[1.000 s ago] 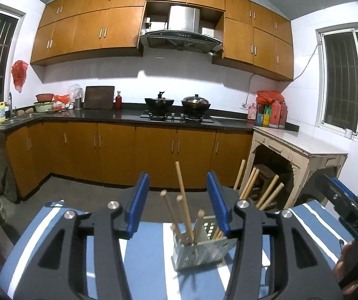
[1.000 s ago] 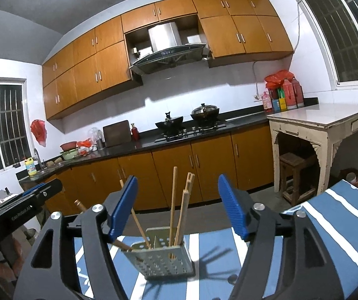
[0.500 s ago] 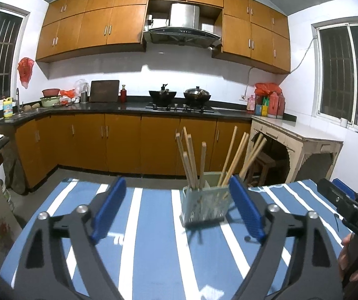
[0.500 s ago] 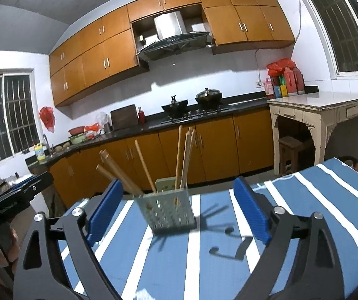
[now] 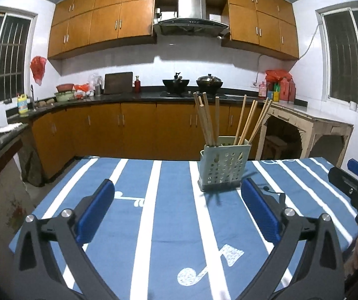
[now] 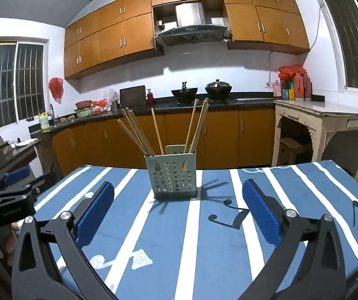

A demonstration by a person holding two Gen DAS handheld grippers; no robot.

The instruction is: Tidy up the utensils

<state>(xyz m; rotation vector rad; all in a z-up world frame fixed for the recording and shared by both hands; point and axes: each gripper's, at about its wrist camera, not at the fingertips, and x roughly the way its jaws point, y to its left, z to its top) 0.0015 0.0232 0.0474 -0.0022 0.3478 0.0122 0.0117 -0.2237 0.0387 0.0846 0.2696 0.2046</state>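
Both your grippers are spread wide w/ nothing between the blue pads: left gripper (image 5: 177, 195), right gripper (image 6: 178, 196). Jaws on each have just been opening; neither touches the holder.

Utensil holder (image 6: 170, 176) is a pale grey-green plastic box w/ rows of round and teardrop drain holes on the front, a taller tab at the back, dark base. It stands upright on the tablecloth (image 6: 219, 250), toward the far edge of the table, ahead of both grippers and apart from them. In the left view it's the same holder (image 5: 224, 166), just beyond your left gripper's right-hand pad.

Chopsticks (image 6: 138, 132): plain light wood, blunt ends up, about 7 of them, fanned out. 1 bunch leans left, the rest lean right or stand near upright.

Tablecloth is blue w/ white stripes and music-note prints, white and dark.

Writing: white lettering on the left gripper's black body at the edge of the right view, too small to read. Bottle labels on the counter are unreadable too.

Holder's inner compartments are hidden, so can't tell which slot each stick sits in. Your hands are cut off at the frame edges.
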